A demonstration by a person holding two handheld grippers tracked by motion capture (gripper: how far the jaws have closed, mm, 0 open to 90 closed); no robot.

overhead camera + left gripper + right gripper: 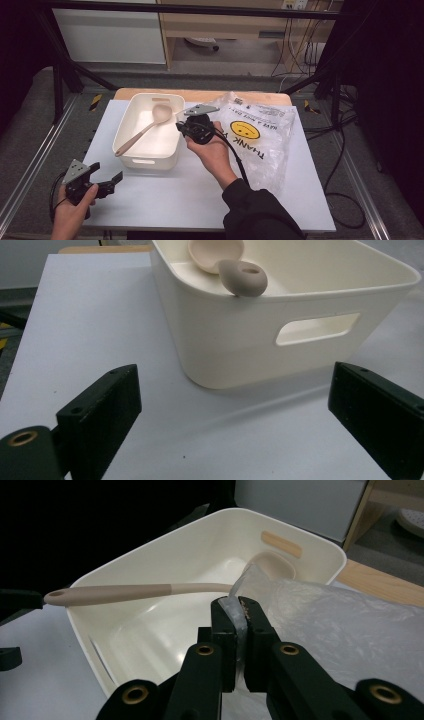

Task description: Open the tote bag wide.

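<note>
Plastic bag [260,142]: clear film printed with a yellow smiley face and black lettering, lying crumpled on the right half of my desk [165,195], its far left edge lifted where my right tool [186,126] has it. In the right gripper view that tool [239,611] has its two black jaws pressed together on a pinched fold of the film, which sticks out above the jaw tips; the rest of the bag [350,630] spreads away to the right. Cream tub [150,131]: rectangular, with slot handles, standing left of the bag toward the far side of the desk; my right tool is held just beside its right rim. Spoon [145,129]: pale pinkish-beige, long-handled, lying slantwise in the tub, bowl at the far right of the tub, handle end propped on the near left rim; in the left gripper view the rounded handle end with its hole [243,277] sits on that rim. Left tool [102,181]: in my left hand at the near left of the desk, jaws set wide apart and holding nothing, pointing at the tub's near wall [240,340] and well clear of it. Sleeve [255,210]: dark, on my right forearm, reaching in from the near edge.
</note>
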